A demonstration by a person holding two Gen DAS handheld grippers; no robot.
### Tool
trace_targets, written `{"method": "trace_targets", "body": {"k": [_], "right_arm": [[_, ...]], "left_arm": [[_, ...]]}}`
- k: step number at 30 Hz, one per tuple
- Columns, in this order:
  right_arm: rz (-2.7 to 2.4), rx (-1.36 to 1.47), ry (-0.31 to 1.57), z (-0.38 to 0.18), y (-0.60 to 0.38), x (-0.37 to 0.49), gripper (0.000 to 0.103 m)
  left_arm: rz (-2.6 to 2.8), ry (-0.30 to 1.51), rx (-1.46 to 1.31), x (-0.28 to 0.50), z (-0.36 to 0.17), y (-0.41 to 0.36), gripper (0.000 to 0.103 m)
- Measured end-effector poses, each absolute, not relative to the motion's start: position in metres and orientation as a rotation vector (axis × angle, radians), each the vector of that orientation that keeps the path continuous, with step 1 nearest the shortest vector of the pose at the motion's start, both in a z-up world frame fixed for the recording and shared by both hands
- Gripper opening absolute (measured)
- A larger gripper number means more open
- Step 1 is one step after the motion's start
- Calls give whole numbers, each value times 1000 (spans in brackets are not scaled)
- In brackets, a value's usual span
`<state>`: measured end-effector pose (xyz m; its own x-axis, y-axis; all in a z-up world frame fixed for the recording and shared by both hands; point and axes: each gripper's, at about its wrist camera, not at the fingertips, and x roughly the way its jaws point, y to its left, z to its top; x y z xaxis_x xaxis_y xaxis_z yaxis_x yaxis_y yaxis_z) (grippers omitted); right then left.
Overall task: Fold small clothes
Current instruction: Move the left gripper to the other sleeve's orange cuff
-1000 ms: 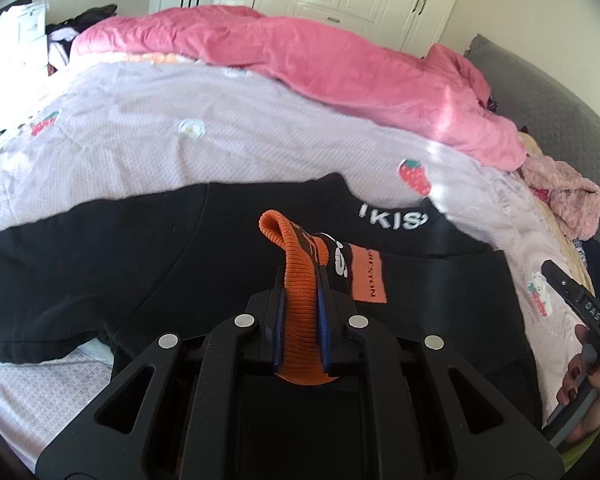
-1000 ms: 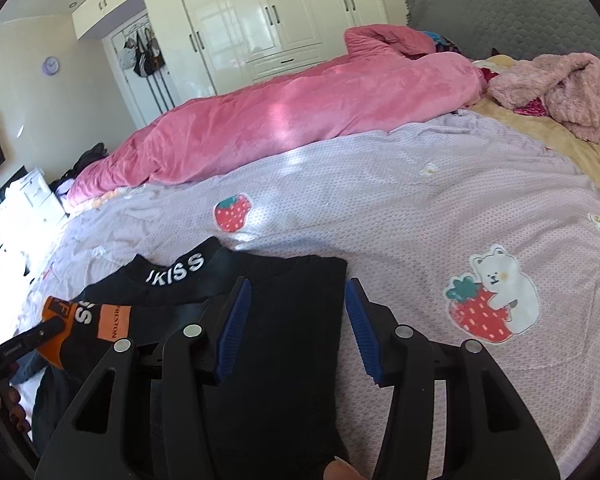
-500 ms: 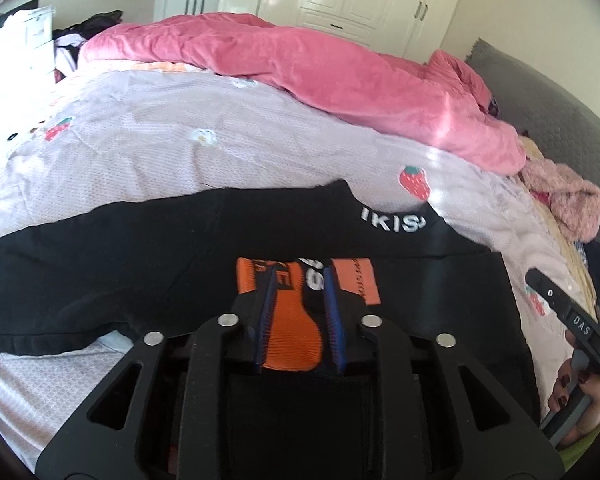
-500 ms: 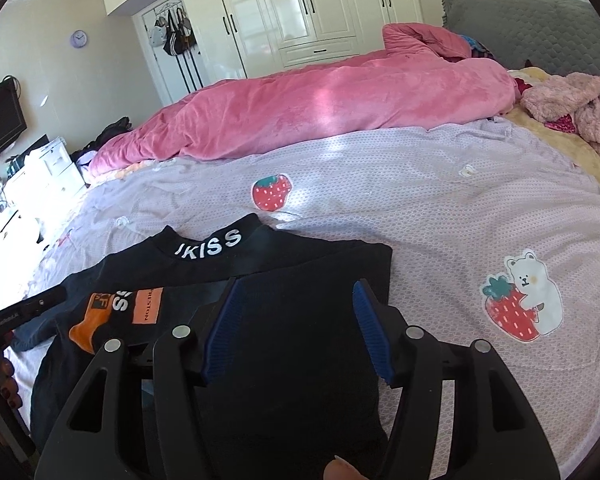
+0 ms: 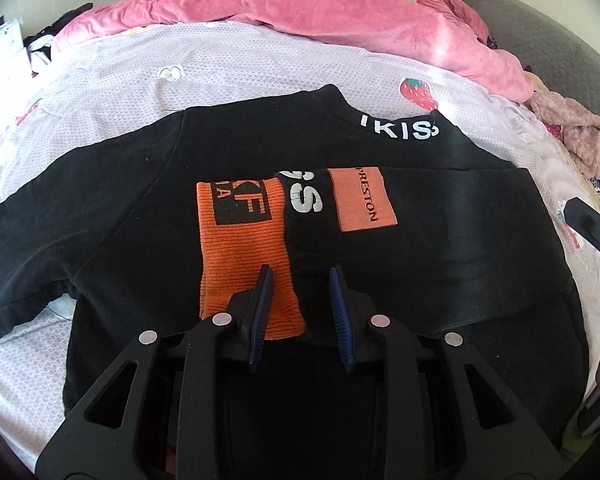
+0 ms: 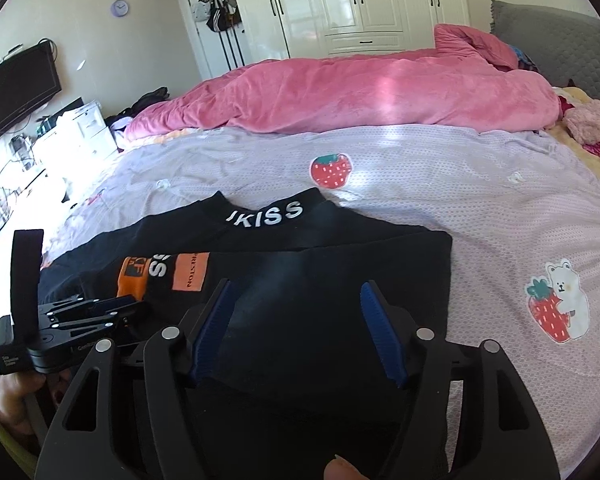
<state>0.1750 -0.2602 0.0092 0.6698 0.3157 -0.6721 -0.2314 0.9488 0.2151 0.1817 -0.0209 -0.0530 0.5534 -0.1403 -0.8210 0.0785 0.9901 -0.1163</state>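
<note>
- The black sweater (image 5: 260, 152) lies flat on the lilac bed sheet (image 6: 480, 208), with its collar pointing toward the pink quilt (image 6: 360, 96).
- White letters run along the collar (image 6: 268, 214).
- The right sleeve is already folded across the chest, and its orange cuff (image 5: 244, 252) lies flat on the black cloth beside an orange patch (image 5: 362, 198).
- The other sleeve (image 5: 32, 248) is not folded; it sticks out to the left side in the left wrist view.
- The left claw (image 5: 300, 308) has just been opening. Its blue pads stand a little apart, and the end of the cuff lies between them, but they do not squeeze it.
- The right claw (image 6: 300, 332) has also just been opening. It is spread wide over the folded right edge of the sweater and holds nothing.
- So the step in hand looks like letting go of the folded sleeve.
- The next move is likely the other sleeve. The left claw should lift off the cuff without dragging it, then go to the far sleeve end and pinch it.
- That sleeve then needs to come across the chest too.
- The right claw could rest on the folded side so the cloth does not slide.
</note>
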Motion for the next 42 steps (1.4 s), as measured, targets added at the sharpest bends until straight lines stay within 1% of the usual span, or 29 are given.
{"method": "trace_targets", "body": {"k": [2, 4, 5, 9, 12, 18, 19, 21, 28, 29, 30, 32, 33, 34, 35, 36, 37, 39, 41, 42], "right_arm": [[310, 103, 784, 7, -258, 175, 66], [310, 89, 802, 3, -255, 175, 68], [292, 77, 825, -2, -255, 177, 70], [199, 68, 958, -31, -267, 190, 70], [185, 78, 1003, -45, -274, 192, 70], [167, 61, 994, -47, -272, 188, 70], [165, 66, 993, -46, -272, 187, 71], [178, 94, 974, -41, -271, 186, 76], [157, 71, 913, -23, -263, 180, 76], [169, 84, 898, -19, -261, 178, 78], [178, 97, 889, -17, -259, 177, 82], [189, 110, 871, -11, -256, 174, 84], [195, 112, 864, -10, -254, 172, 85], [202, 114, 861, -8, -251, 170, 86], [209, 111, 862, -7, -248, 167, 88], [213, 105, 860, -7, -245, 166, 90], [216, 98, 854, -5, -242, 164, 91], [216, 88, 846, -2, -236, 161, 92], [219, 80, 840, 1, -231, 158, 92], [219, 77, 835, 2, -229, 156, 92]], "left_arm": [[-132, 972, -62, 182, -55, -21, 21], [-134, 969, -60, 181, -56, -21, 21], [-136, 967, -64, 181, -55, -21, 21], [-148, 959, -92, 180, -55, -17, 21], [-155, 956, -97, 179, -55, -16, 22], [-177, 948, -134, 179, -56, -11, 21], [-181, 946, -142, 178, -56, -10, 21], [-186, 937, -153, 177, -57, -8, 21], [-182, 913, -146, 171, -51, -9, 22], [-183, 911, -149, 169, -49, -7, 22], [-184, 911, -151, 167, -48, -6, 24], [-176, 906, -157, 164, -44, -2, 34], [-170, 903, -159, 163, -41, 1, 36], [-162, 900, -157, 161, -39, 3, 41], [-152, 897, -154, 159, -37, 5, 51], [-136, 894, -149, 158, -35, 8, 56], [-123, 890, -146, 155, -33, 11, 60], [-106, 883, -152, 151, -28, 18, 62], [-81, 869, -152, 147, -23, 26, 75], [-68, 861, -154, 145, -21, 29, 78]]}}
